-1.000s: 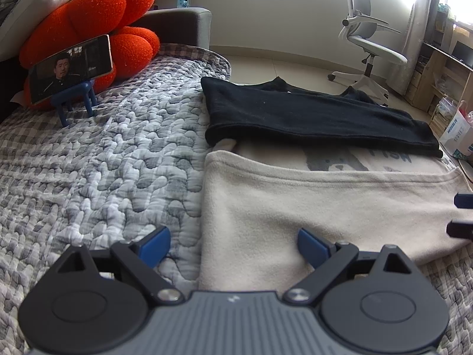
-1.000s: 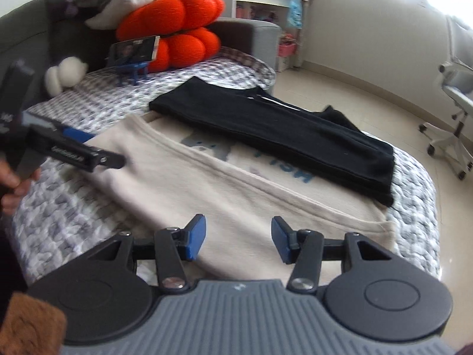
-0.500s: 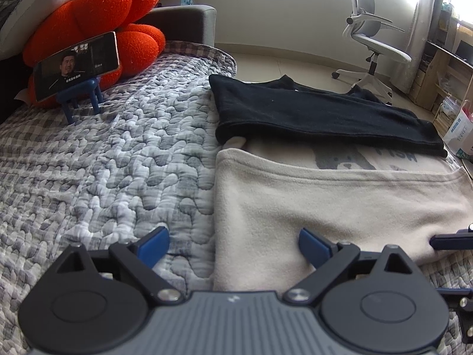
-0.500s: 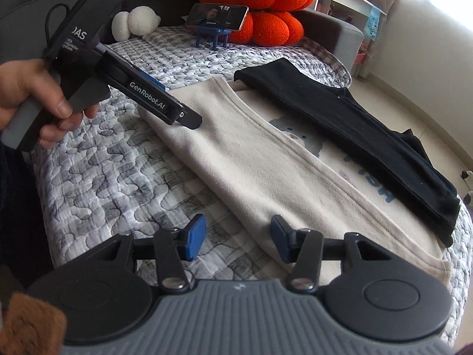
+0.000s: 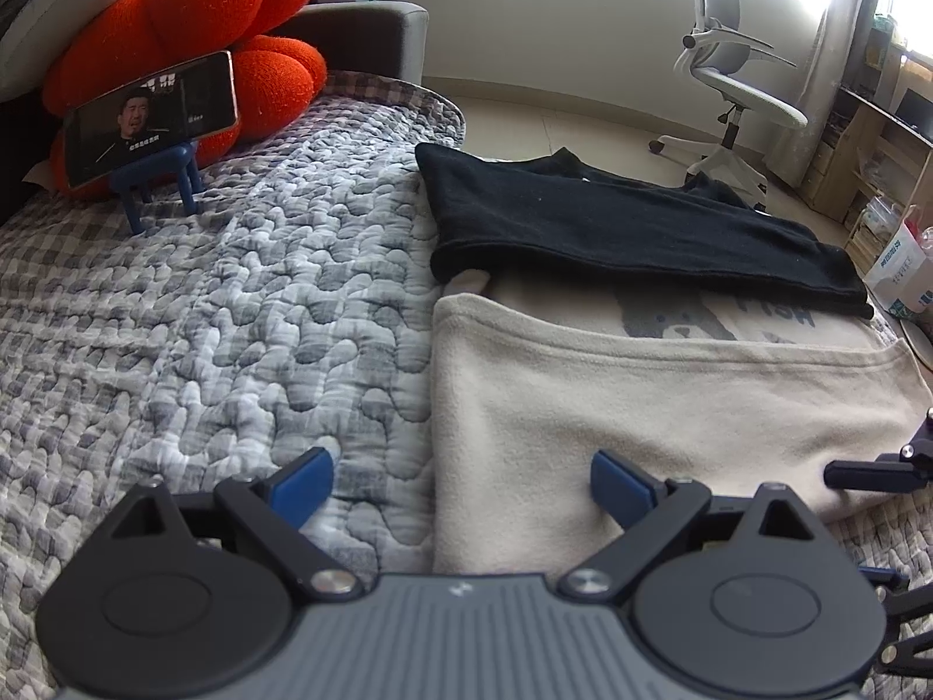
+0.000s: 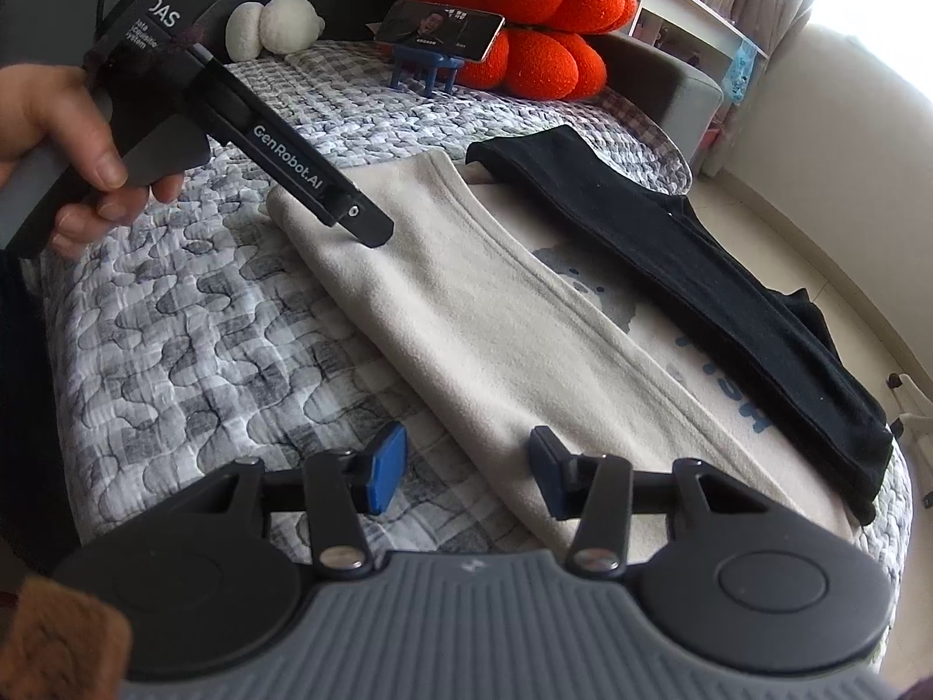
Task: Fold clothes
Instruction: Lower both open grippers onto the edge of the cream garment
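- Left wrist view: quilted grey bedding (image 5: 221,315) fills the near ground, an office chair (image 5: 735,93) standing on the floor behind. A beige garment (image 5: 641,408) lies partly folded on it, with a black garment (image 5: 612,227) overlapping its far edge. The left gripper (image 5: 460,475) hovers with jaws wide apart, straddling the beige cloth's left edge, nothing pinched.
- Right wrist view: an orange cushion (image 6: 525,6) backs a phone (image 6: 440,29) on a blue stand. The right gripper (image 6: 466,466) gapes over the beige garment's near edge, clamping nothing.

Two garments, one beige (image 5: 641,408) and one black (image 5: 612,233); two hand-held grippers; one phone (image 5: 151,116); one office chair (image 5: 735,93).
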The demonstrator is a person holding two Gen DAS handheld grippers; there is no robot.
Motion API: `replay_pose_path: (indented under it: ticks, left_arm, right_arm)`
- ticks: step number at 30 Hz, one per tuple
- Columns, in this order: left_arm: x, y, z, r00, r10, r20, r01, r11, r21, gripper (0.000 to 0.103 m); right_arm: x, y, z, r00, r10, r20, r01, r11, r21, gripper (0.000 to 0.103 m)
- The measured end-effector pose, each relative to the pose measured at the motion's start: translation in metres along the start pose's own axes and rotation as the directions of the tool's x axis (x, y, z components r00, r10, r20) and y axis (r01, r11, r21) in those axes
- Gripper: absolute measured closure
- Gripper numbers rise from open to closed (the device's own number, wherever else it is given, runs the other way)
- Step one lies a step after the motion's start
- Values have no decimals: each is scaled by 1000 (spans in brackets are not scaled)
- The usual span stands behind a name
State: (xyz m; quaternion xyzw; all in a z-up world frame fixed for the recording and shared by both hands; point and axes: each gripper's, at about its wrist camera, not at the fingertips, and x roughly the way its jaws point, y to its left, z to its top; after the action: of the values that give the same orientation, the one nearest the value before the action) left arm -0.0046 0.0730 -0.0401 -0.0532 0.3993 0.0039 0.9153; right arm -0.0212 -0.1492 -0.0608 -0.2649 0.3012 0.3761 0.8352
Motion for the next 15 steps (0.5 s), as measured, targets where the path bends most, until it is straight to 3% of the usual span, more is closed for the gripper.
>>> replay_pose_path:
  ticks: [7,15]
  left_arm:
    - [-4,26,5,997,-79,-13,76,987,-144,7]
    - [-14,28,8,999,-39,16,40,995,-95,8]
  right_arm:
    - [5,7,5,1000,-31,1,31,999,-36,54]
    - [15,19,18,999,-29,19,30,997,-77,53]
